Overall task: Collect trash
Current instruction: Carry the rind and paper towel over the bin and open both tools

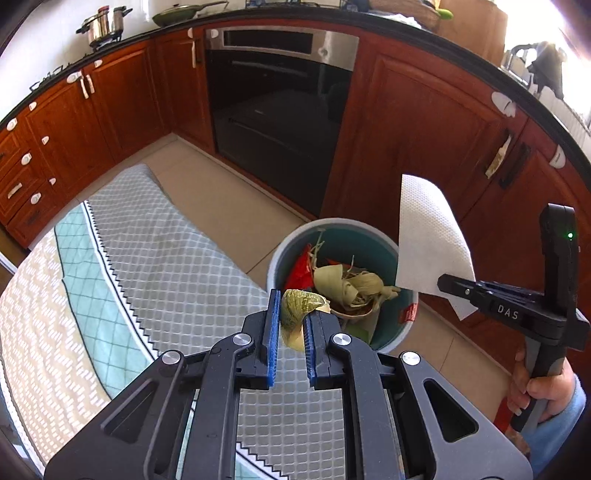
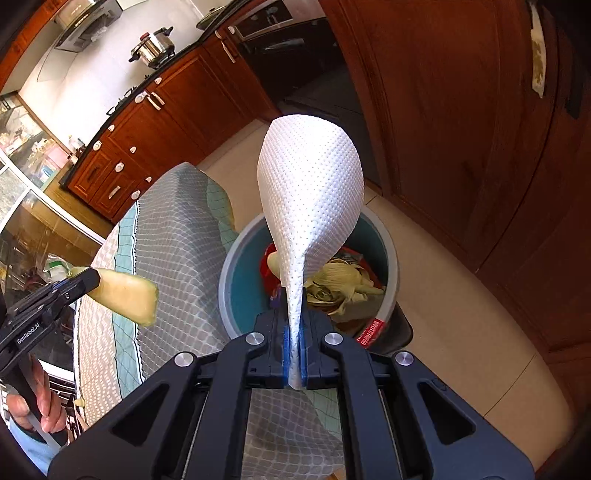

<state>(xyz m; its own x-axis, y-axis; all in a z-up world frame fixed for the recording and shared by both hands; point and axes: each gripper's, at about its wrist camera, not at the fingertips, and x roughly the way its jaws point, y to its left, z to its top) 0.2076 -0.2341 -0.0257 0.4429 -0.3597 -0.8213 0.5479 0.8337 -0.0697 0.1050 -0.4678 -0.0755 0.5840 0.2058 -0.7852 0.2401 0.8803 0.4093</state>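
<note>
**Both claws loaded, trash bin below**

Kitchen: red-brown wood cabinets (image 1: pixel 424 122) run under a dark counter, a built-in oven (image 1: pixel 280 110) sits upper centre of the left wrist view, and the floor is pale tile (image 1: pixel 221 206). A steel pot (image 1: pixel 103 26) stands on the counter at upper left. The bench (image 1: pixel 155 258), covered in a grey and teal patterned cloth, fills the lower left of both views.

Trash bin (image 1: pixel 291 243): round, grey rim, teal inside, standing on the floor just beside the bench edge, right of centre in the left wrist view. Contents: corn husks (image 1: pixel 354 288), a red wrapper (image 1: pixel 301 269), other scraps.

Left claw (image 1: pixel 290 325): nearly closed, blue pads pinching a melon rind (image 1: pixel 299 306), green striped skin, pale flesh. In the picture the rind lies across the bin's near rim. Seen from the right wrist view it juts from the claw at the left edge, over the bench cloth.

Right claw (image 2: pixel 294 354): fully closed on the pinched end of a paper towel (image 2: pixel 310 184), white and dimpled; the sheet flares out beyond the claw tips and covers part of the bin in that view. In the left wrist view the towel sits at the right, beside the bin. A hand (image 1: pixel 535 384) with a light blue sleeve grips this claw's handle at lower right
</note>
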